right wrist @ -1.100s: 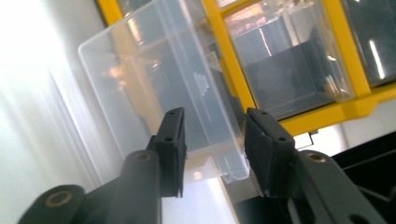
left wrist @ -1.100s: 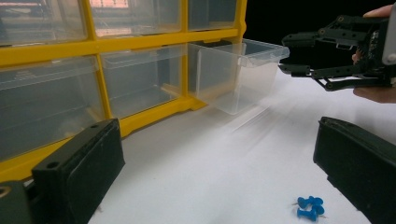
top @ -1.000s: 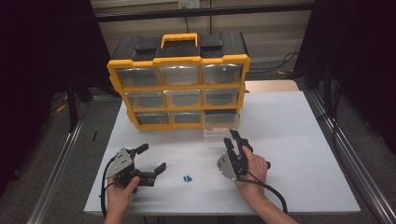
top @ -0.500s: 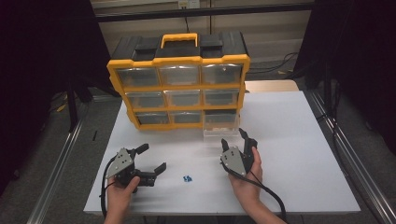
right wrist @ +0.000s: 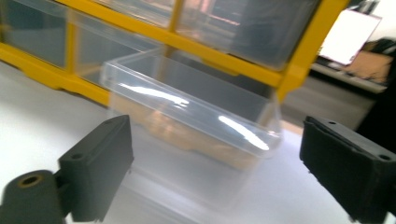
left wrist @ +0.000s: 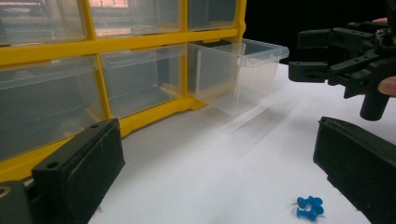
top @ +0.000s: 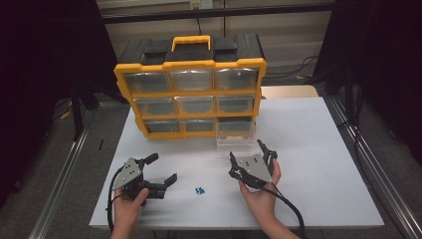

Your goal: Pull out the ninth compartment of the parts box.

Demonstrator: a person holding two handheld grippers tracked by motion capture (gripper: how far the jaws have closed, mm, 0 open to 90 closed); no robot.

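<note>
Two grippers sat low over the white table (top: 318, 149). The right gripper (top: 247, 155) had just been opening its jaws, with nothing between them, and pointed at the clear drawer (top: 236, 138) at its twelve o'clock. The left gripper (top: 163, 168) stood wide apart, with blue pins (top: 199, 190) at its three o'clock.

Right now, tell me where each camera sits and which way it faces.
High view: above the person's side, looking forward and down on the table; both hands show, with left gripper and right gripper.
Left gripper view: rides the left gripper, facing the organizer and blue pushpins; its jaws stand apart.
Right gripper view: rides the right gripper, facing the pulled-out clear drawer; its jaws have just been opening, nothing pressed between.
Both gripper views share that drawer.
</note>
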